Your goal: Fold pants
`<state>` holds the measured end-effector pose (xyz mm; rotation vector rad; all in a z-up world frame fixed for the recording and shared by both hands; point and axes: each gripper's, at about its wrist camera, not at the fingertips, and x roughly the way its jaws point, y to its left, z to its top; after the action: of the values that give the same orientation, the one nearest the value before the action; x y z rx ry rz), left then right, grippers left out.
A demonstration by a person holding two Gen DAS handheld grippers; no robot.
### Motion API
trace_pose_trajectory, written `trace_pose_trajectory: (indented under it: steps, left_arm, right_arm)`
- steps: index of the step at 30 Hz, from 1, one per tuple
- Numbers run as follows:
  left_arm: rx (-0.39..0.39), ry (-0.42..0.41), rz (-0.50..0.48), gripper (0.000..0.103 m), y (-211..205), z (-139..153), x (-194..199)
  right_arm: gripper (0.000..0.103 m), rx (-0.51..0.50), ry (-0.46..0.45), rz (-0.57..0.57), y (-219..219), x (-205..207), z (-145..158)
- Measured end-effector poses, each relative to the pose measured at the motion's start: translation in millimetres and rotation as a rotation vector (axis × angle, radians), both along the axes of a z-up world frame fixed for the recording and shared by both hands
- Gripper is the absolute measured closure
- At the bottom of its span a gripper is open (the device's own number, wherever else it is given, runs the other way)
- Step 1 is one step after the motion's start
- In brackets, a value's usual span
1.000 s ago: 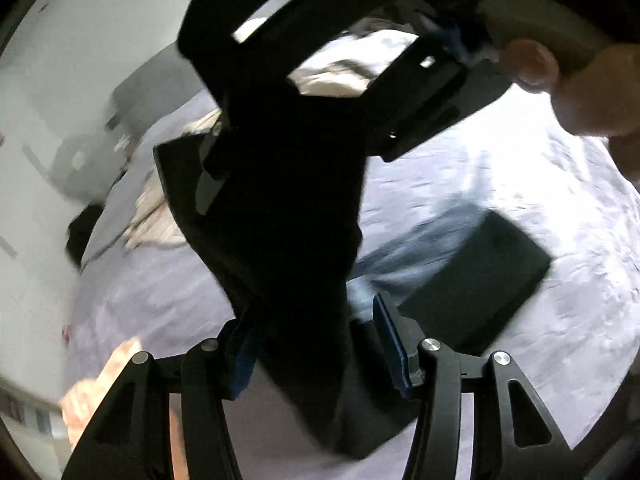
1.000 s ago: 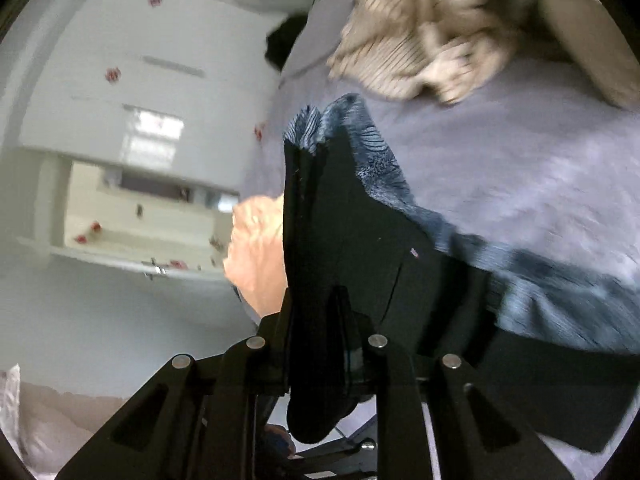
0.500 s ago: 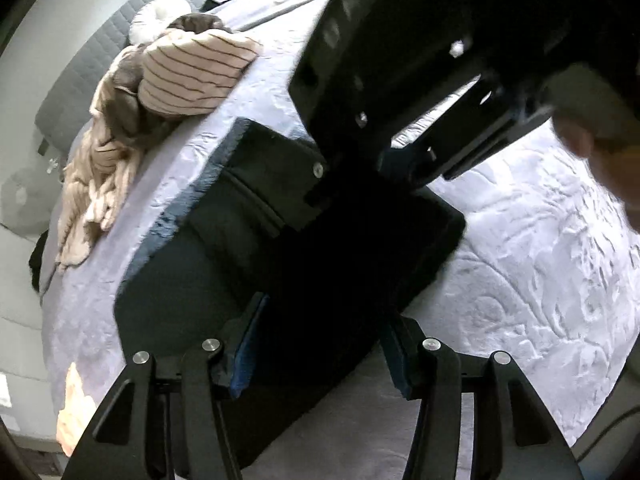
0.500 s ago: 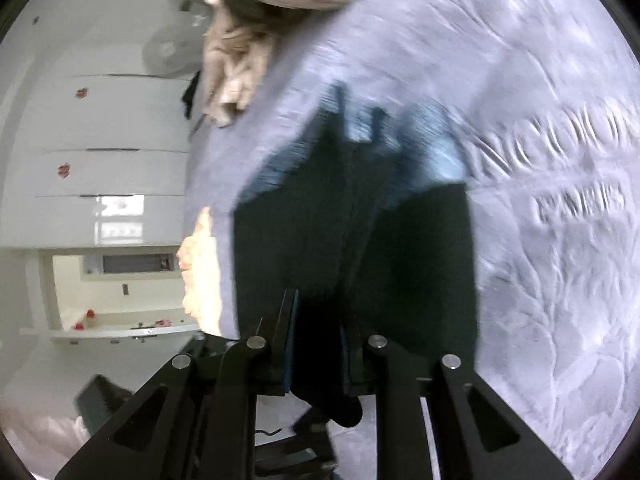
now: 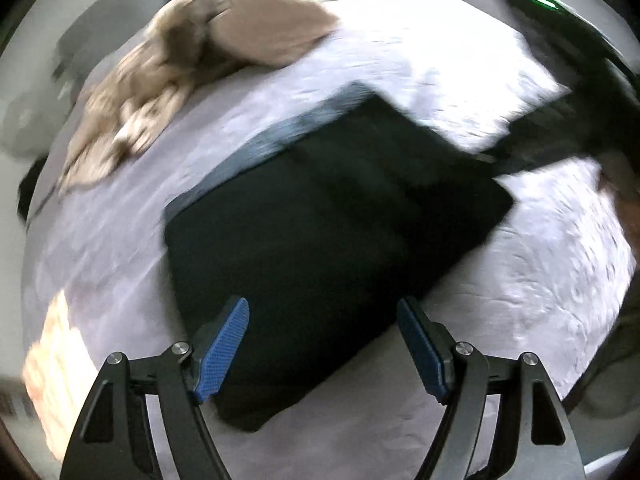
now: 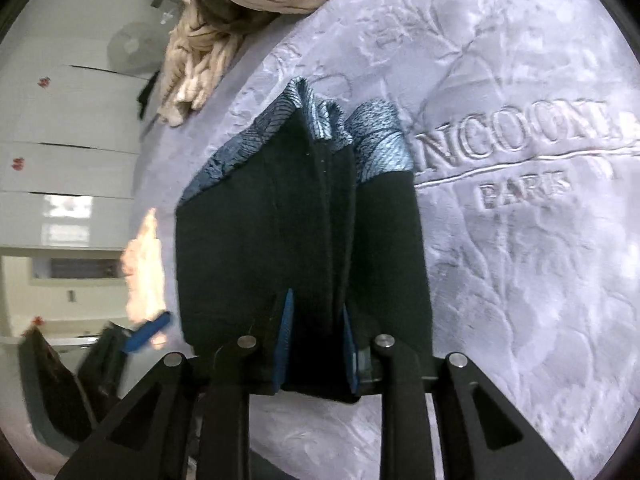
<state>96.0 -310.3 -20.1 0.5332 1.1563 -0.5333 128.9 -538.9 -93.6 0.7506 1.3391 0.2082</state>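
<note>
In the left wrist view, the left gripper [image 5: 322, 344] points steeply down at the bed [image 5: 532, 280], which is covered by a pale lilac embossed bedspread. Its jaws are opening; the blue pads [image 5: 222, 350] stand wide apart with nothing pressed between them. The pants [image 5: 320, 240] lie folded into a dark, roughly rectangular block on the bedspread, directly ahead of the fingertips, with the near edge of the block passing under the gap between the pads. A strip of blue-grey lining shows along the far left edge of the block. A heap of beige clothes [image 5: 192, 64] lies further up the bed, well apart from the pants. The right gripper [image 5: 560, 124] appears as a blurred dark shape at the far right corner of the pants. In the right wrist view, the right gripper [image 6: 316, 344] points down at the same bedspread, which carries raised lettering [image 6: 520, 160] to the right of the pants [image 6: 248, 240]. Its jaws are opening, yet a thick fold of the dark fabric sits between the blue pads [image 6: 286, 344], and the pads are in contact with it on both sides. The blue-grey patterned lining [image 6: 380, 148] is exposed at the far end of the pants. The striped beige clothes [image 6: 224, 40] lie beyond. One blue pad of the left gripper [image 6: 146, 332] is visible at the lower left, clear of the fabric.
</note>
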Motion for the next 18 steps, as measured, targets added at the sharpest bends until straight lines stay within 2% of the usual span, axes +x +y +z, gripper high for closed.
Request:
trace_pose_trajectory:
  steps: [2,4,7,8,10,18]
  left_arm:
    - [-0.005,0.025,0.072,0.025,15,-2,10]
    - [-0.010,0.063,0.139,0.025,30,-8,24]
    - [0.000,0.095,0.209,0.025,46,-17,38]
    - [0.009,0.094,0.216,0.024,49,-19,40]
    - [0.018,0.083,0.228,0.004,54,-22,40]
    - [-0.011,0.114,0.248,0.004,62,-24,44]
  right_arm:
    - [0.074,-0.066,0.000,0.004,5,-4,8]
    - [0.067,-0.149,-0.006,0.028,13,-7,15]
    - [0.057,-0.200,0.009,0.026,19,-11,17]
    - [0.055,-0.214,0.017,0.019,20,-12,18]
    - [0.053,-0.236,0.024,0.005,23,-15,21]
    - [0.049,-0.265,0.055,-0.034,25,-16,23]
